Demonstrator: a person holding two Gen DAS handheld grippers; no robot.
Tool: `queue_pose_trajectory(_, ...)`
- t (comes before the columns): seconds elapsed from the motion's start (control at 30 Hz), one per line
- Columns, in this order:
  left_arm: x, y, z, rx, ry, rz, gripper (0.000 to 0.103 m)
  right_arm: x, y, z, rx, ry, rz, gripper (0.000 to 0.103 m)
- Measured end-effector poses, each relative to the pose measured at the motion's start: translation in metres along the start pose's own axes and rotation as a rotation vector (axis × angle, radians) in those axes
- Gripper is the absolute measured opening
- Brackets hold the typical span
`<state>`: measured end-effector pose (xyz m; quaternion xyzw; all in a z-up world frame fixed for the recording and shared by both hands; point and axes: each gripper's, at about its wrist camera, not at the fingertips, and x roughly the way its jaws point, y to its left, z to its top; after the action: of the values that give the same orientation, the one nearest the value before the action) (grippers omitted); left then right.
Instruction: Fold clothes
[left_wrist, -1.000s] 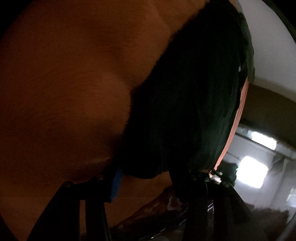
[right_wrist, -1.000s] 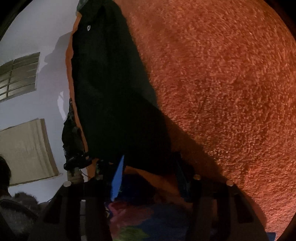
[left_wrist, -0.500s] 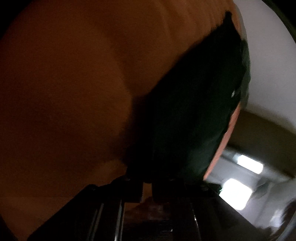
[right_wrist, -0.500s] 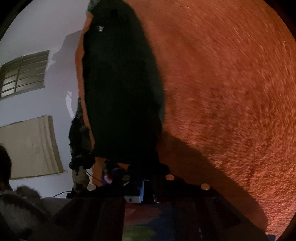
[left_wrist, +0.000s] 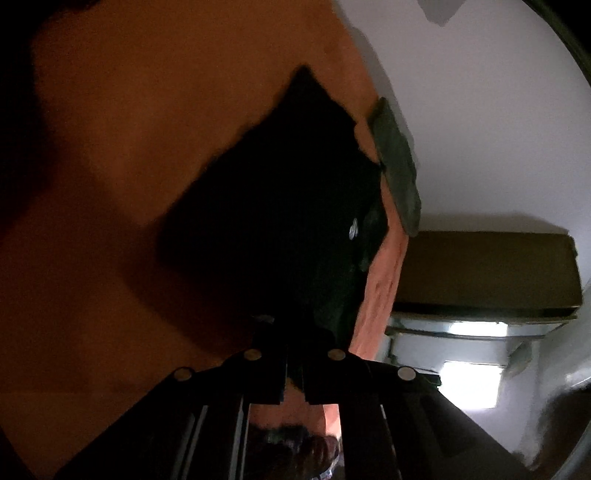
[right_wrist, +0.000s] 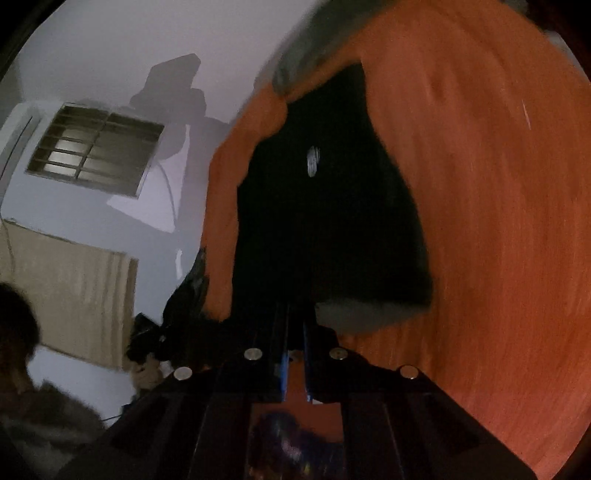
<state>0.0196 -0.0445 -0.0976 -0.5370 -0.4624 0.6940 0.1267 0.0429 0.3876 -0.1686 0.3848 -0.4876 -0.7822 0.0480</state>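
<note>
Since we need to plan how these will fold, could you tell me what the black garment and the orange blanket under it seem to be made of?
Black garment: soft matte cloth, probably knit or fleece; it absorbs light and drapes limply, weave unreadable.
Orange blanket: fuzzy, napped fabric, perhaps plush or terry; its surface looks grainy and dull, though blur hides detail.

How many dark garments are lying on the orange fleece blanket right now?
1. A black garment lies on the orange fleece blanket, its near edge pinched in the right tool and the left tool. More could be hidden beyond the frames.
</note>
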Motion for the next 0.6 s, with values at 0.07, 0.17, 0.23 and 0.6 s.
queue_pose_trajectory(0.07, 0.000, -0.014, 0.031, 0.001, -0.032, -0.008, 0.006, -0.001, 0.000, 0.029, -0.013, -0.037, -0.019, 0.006)
queue_pose_trajectory(0.17, 0.018, -0.043, 0.070, 0.038, -0.062, -0.006, 0.006, 0.009, -0.002, 0.072, 0.004, -0.074, -0.025, 0.005)
queue_pose_trajectory(0.23, 0.036, -0.058, 0.096, 0.067, -0.070, 0.026, 0.006, 0.020, -0.003, 0.101, -0.001, -0.088, -0.034, 0.005)
queue_pose_trajectory(0.6, 0.142, -0.114, 0.221, 0.065, -0.196, 0.105, 0.006, 0.094, 0.004, 0.260, -0.092, -0.177, -0.122, 0.005)
